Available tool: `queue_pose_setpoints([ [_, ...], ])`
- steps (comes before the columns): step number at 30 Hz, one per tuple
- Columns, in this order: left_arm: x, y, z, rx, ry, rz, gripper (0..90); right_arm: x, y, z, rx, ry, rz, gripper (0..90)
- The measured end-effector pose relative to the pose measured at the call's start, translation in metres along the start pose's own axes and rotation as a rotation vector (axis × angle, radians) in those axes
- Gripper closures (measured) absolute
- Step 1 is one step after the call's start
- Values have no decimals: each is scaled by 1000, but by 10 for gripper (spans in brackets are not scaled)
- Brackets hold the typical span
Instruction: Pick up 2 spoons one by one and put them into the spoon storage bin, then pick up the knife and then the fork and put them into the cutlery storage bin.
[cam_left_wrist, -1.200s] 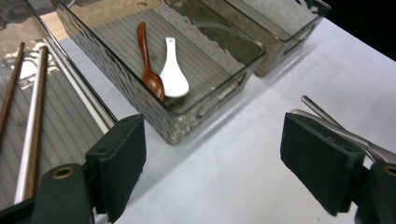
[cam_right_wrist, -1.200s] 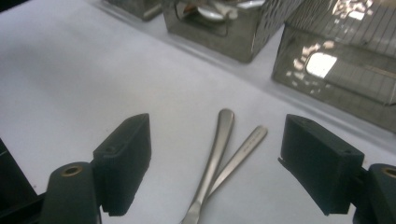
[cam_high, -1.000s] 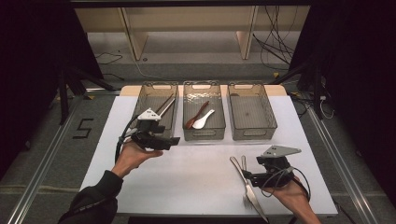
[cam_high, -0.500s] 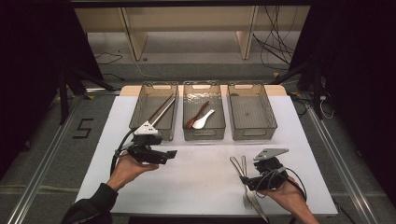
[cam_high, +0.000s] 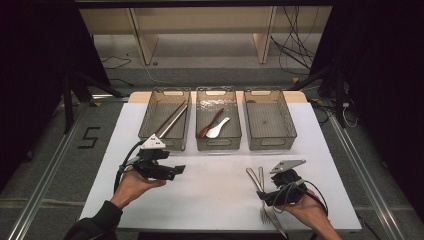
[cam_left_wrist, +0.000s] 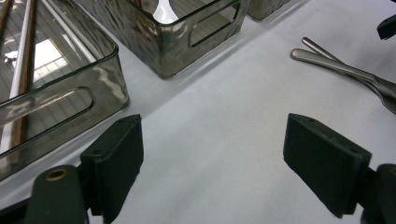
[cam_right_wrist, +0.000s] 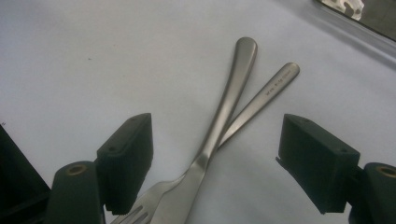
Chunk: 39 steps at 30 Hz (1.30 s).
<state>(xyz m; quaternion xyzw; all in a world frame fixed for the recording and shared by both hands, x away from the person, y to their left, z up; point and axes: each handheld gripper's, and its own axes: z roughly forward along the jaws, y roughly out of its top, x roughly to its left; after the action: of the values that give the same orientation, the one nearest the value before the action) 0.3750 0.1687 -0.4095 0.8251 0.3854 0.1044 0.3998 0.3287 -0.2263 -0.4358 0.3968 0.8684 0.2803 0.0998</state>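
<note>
Chopsticks (cam_high: 171, 119) and spoons (cam_high: 214, 126) lie in bins; two forks (cam_right_wrist: 219, 121), near the empty bin (cam_high: 269, 120), remain. Both grippers (cam_right_wrist: 215, 168) (cam_left_wrist: 212, 172) gape wide, empty.

Bright overhead light on the white table (cam_high: 220, 195), dark surroundings; glare on bins (cam_left_wrist: 60, 100); close tongs slightly soft.

The left hand (cam_high: 134, 184) comes in from 7 o'clock and holds the left gripper (cam_high: 172, 171) low over the table. It points toward 3 o'clock. Its two black jaws are wide apart, with nothing between them.

The right hand (cam_high: 311, 212) comes in from 5 o'clock and holds the right gripper (cam_high: 265, 196). It points toward 9 o'clock. Its jaws are wide apart too, and a cable loops around it.
</note>
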Motion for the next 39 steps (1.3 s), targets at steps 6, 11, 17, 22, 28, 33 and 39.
queue_pose_setpoints([
  [6, -2, -3, -3, 5, -6, 1, 196, 2, 0, 1, 21, 0, -12, 271],
  [11, -4, -6, -5, 7, -5, 2, 196, 0, 1, 6, 58, -9, -6, 285],
  [17, -7, -9, -8, 2, -4, 6, 195, -6, 2, 13, 114, -8, -12, 324],
  [22, -8, -11, -10, -1, -2, 8, 194, -5, 4, 17, 152, 2, -26, 370],
  [28, -8, -13, -13, -8, 4, 5, 194, -2, 7, 24, 198, 11, -47, 449],
  [33, -9, -15, -13, -2, 6, 10, 195, -2, 7, 30, 253, 20, -56, 515],
  [39, -10, -16, -12, 5, 3, 12, 194, -1, 8, 33, 286, 42, -54, 577],
])
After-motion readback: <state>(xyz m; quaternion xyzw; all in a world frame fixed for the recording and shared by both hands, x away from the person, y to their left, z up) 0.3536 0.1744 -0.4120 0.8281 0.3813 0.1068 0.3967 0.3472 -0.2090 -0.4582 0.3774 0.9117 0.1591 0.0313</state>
